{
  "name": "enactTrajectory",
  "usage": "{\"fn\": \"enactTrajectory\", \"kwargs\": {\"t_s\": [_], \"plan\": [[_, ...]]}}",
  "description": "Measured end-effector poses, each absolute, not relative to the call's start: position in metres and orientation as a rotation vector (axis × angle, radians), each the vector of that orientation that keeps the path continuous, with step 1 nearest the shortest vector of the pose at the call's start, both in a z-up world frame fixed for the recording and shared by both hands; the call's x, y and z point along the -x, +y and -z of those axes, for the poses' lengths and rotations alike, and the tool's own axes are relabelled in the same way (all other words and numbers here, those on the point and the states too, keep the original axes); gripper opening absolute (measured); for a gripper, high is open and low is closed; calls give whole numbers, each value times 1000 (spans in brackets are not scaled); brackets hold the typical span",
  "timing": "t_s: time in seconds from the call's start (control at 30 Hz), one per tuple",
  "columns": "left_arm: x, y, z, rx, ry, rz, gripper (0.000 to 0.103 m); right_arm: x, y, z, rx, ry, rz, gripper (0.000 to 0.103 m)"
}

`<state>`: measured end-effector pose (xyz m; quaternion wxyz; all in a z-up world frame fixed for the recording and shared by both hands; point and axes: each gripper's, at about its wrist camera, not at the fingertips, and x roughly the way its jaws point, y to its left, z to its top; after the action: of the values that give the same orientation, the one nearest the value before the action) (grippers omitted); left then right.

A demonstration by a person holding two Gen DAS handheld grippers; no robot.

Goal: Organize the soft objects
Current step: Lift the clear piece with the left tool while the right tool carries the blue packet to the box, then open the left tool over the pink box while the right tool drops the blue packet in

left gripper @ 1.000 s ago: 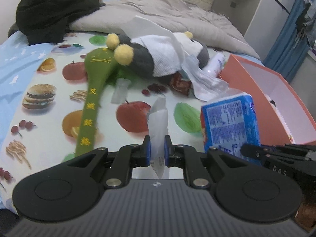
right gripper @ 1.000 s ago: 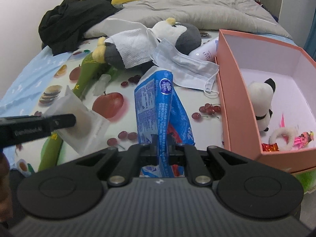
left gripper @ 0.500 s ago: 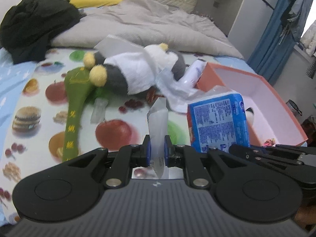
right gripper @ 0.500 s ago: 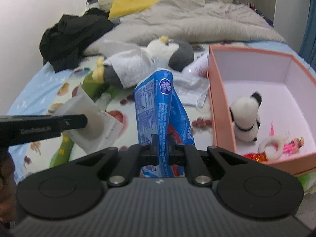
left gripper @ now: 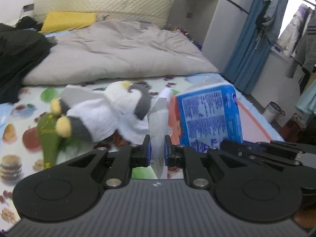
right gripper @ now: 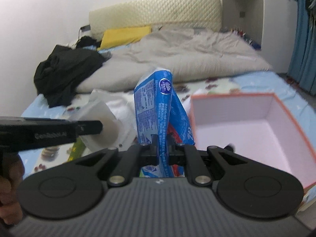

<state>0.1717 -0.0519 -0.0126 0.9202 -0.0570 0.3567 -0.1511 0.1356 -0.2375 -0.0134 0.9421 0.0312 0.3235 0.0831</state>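
My left gripper (left gripper: pixel 157 148) is shut on a clear plastic pouch (left gripper: pixel 158 122) holding something white, lifted above the bed. In the right wrist view that pouch (right gripper: pixel 102 126) hangs from the left gripper's black finger (right gripper: pixel 86 127). My right gripper (right gripper: pixel 162 148) is shut on a blue tissue pack (right gripper: pixel 156 106), which stands up between the fingers. The pack (left gripper: pixel 209 116) also shows at the right in the left wrist view. The pink box (right gripper: pixel 254 130) lies open just right of the pack. A plush penguin (left gripper: pixel 102 114) wrapped in white cloth lies on the fruit-print sheet.
A green padded stick (left gripper: pixel 48 144) lies left of the penguin. A grey duvet (left gripper: pixel 118 53), a yellow pillow (left gripper: pixel 67 20) and black clothes (right gripper: pixel 65 71) fill the far bed. A blue curtain (left gripper: pixel 248 45) hangs at the right. A hand (right gripper: pixel 9 183) grips the left tool.
Both grippers have risen with their loads, so the bed and box sit lower and farther in view. The box's contents have dropped behind the right gripper. Grips are unchanged.
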Motion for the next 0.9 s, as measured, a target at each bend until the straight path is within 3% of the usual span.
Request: {"fn": "enactTrajectory", "kwargs": {"t_s": [0.57, 0.9], "plan": [[-223, -147, -45, 33, 680, 489, 15, -158, -333, -38, -124, 550, -13, 10], [-262, -237, -1, -72, 852, 593, 15, -192, -376, 2, -124, 725, 54, 10]]}}
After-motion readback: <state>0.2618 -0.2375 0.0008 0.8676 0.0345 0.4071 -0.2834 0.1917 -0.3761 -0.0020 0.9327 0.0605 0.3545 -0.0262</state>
